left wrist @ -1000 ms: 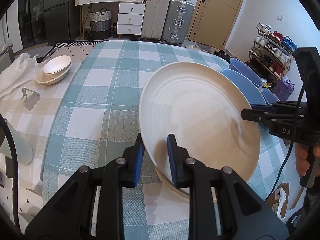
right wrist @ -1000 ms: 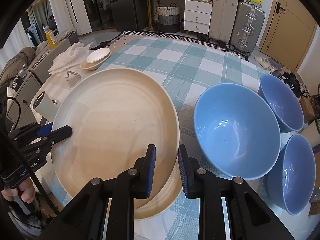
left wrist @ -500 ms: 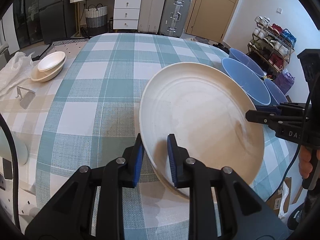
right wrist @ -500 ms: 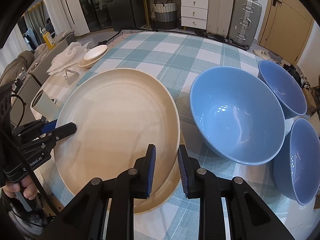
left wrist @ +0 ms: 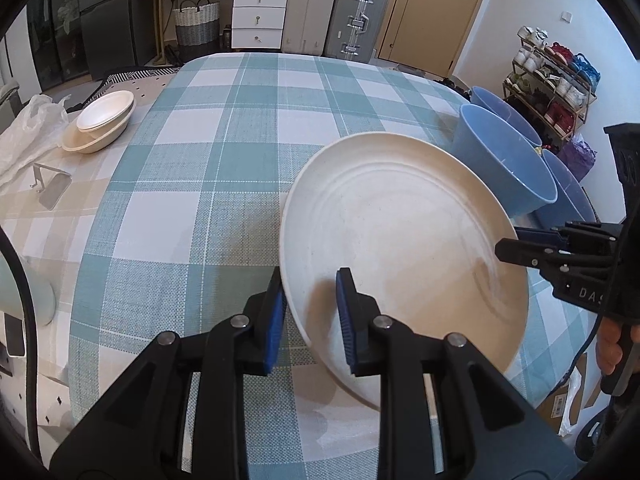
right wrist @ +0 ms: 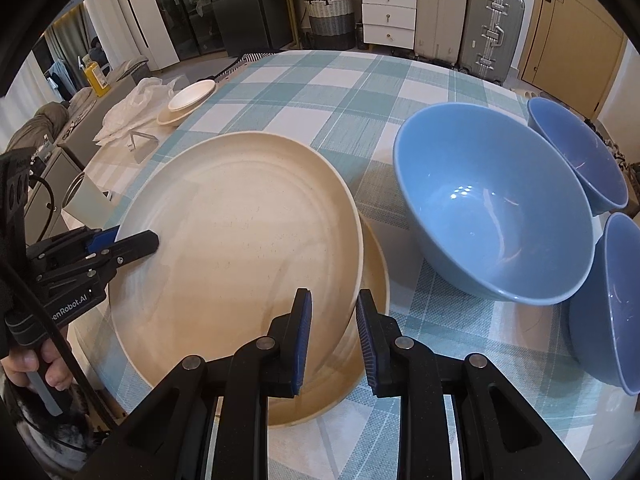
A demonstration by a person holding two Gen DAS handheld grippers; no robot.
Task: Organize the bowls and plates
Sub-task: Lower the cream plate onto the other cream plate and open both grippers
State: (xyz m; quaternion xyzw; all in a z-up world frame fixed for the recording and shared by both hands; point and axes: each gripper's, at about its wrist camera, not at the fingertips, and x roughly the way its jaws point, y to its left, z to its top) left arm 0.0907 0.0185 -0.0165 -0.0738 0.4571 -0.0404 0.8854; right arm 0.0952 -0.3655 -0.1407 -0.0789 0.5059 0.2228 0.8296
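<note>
I hold a large cream plate between my two grippers, just above a second cream plate that lies on the checked tablecloth at the near edge. My left gripper is clamped on the plate's left rim, one blue pad under it and one on its face. My right gripper is closed on the opposite rim the same way. The plate is round and matte, with faint concentric rings, fine dark speckles and a shallow raised rim; it tilts slightly. To its right stand three glossy blue bowls, close together. At the far left of the table a small white bowl sits nested in a cream one.
</note>
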